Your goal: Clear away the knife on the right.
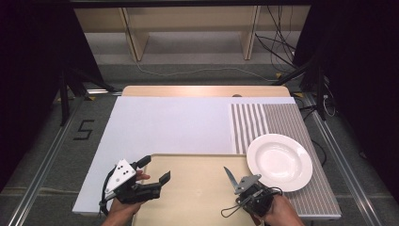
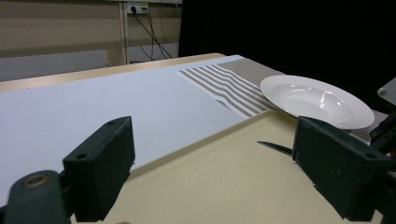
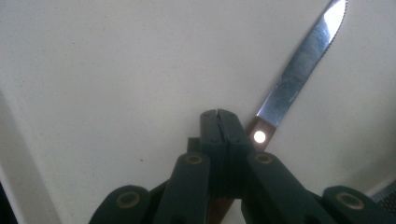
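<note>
right gripper [image 3: 218,122] jaws seemingly clamp knife [image 3: 299,67] over tray [image 1: 197,197].

Tray [image 1: 197,197]: plain cream-beige. Plate [image 1: 279,161]: glossy white, unpatterned. Placemat [image 1: 275,120]: grey-brown, with white stripes on one part. Table cover [image 1: 164,125]: plain pale bluish white. Knife [image 3: 299,70]: silver blade, brown handle with a bright rivet. Grippers [image 1: 149,175]: black jaws.

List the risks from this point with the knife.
1. The right claw pinches the knife by its handle only, blade sticking out past it at a slant; it might pivot or slip onto the tray.
2. The plate lies close to the blade; a sideways swing could strike its rim.
3. The left claw stands open over the tray, in the blade's way should it cross.
</note>
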Motion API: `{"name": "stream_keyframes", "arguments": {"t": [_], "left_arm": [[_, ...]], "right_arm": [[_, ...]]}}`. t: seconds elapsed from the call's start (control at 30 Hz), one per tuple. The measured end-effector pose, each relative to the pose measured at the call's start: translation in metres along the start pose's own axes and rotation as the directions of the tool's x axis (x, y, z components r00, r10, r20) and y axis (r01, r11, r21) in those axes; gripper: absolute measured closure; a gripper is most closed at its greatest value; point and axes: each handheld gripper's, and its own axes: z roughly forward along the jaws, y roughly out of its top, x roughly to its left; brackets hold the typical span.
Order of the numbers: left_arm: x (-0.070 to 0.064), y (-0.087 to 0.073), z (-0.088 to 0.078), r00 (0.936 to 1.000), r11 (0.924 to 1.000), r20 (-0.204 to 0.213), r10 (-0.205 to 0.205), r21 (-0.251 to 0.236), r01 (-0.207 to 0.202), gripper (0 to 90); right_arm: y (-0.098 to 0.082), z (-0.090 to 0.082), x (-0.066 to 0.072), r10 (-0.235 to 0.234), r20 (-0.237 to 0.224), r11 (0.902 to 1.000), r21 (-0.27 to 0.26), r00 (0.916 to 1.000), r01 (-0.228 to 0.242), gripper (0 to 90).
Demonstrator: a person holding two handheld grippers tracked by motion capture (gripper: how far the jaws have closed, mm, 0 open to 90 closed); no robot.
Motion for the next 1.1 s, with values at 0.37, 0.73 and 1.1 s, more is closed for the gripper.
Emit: {"name": "stream_keyframes", "arguments": {"t": [0.37, 0.73, 1.1], "left_arm": [[0.0, 0.0, 0.0, 1.0, 1.0, 0.001, 0.0, -0.002, 0.0, 13.0], [0.0, 0.0, 0.0, 1.0, 1.0, 0.0, 0.001, -0.002, -0.001, 13.0], [0.0, 0.001, -0.001, 1.0, 1.0, -0.001, 0.001, -0.003, -0.001, 13.0]], "right_arm": [[-0.004, -0.003, -0.007, 0.025, 0.017, 0.9996, 0.016, 0.9996, -0.025, 90.0], [-0.009, -0.007, -0.014, 0.052, 0.044, 0.9981, 0.032, 0.9976, -0.054, 90.0], [-0.013, -0.011, -0.016, 0.062, 0.04, 0.9976, 0.028, 0.9973, -0.063, 86.2]]}}
